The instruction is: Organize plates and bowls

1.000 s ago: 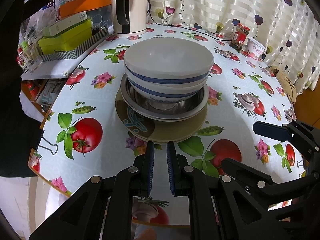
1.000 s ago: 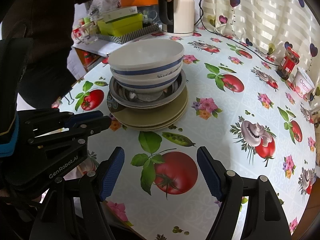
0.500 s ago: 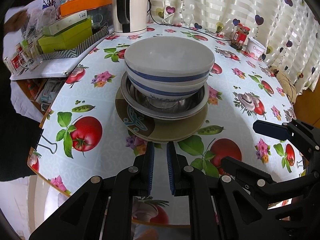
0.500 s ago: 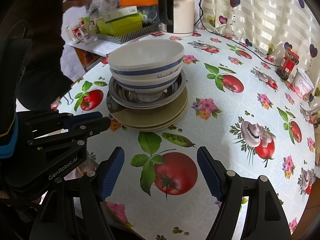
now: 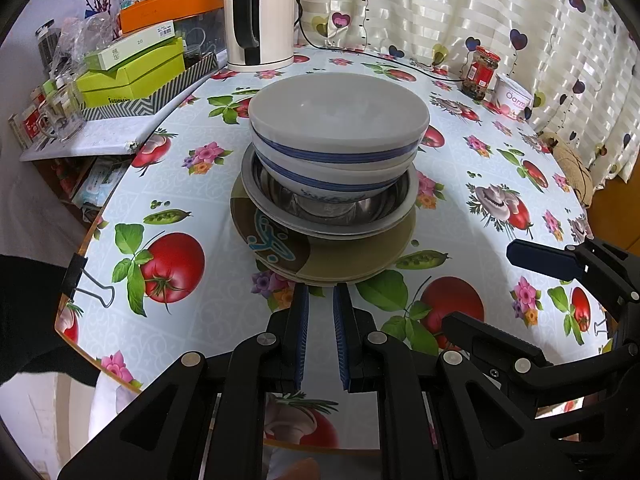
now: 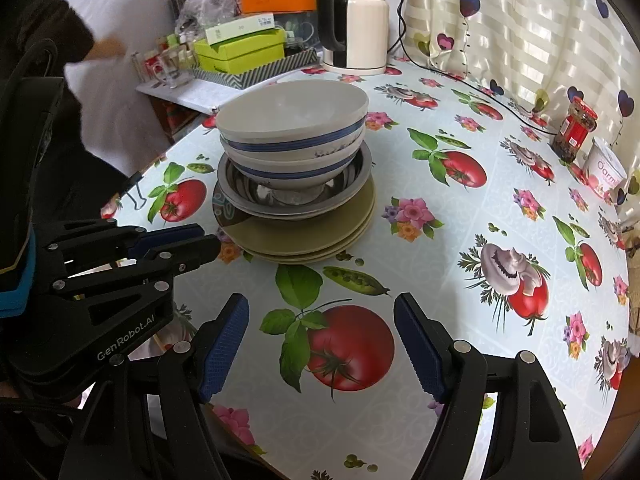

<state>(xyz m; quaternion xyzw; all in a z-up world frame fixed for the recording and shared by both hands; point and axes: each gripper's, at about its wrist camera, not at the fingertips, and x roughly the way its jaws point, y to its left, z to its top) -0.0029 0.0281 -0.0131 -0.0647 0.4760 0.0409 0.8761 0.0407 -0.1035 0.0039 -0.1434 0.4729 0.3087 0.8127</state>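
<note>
Here, in your left wrist view, the left gripper (image 5: 320,300) holds nothing, its fingers parted by only a narrow gap, just short of the stack: 2 bowls (image 5: 338,140) in a steel dish (image 5: 328,210) on plates (image 5: 344,258), mid-table (image 5: 192,312). In your right wrist view, the right gripper (image 6: 322,312) gapes wide and empty near the table's front edge.

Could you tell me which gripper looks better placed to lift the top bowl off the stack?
Probably right: the right gripper has wide-open jaws, while the left gripper is nearly closed before the top bowl.
</note>
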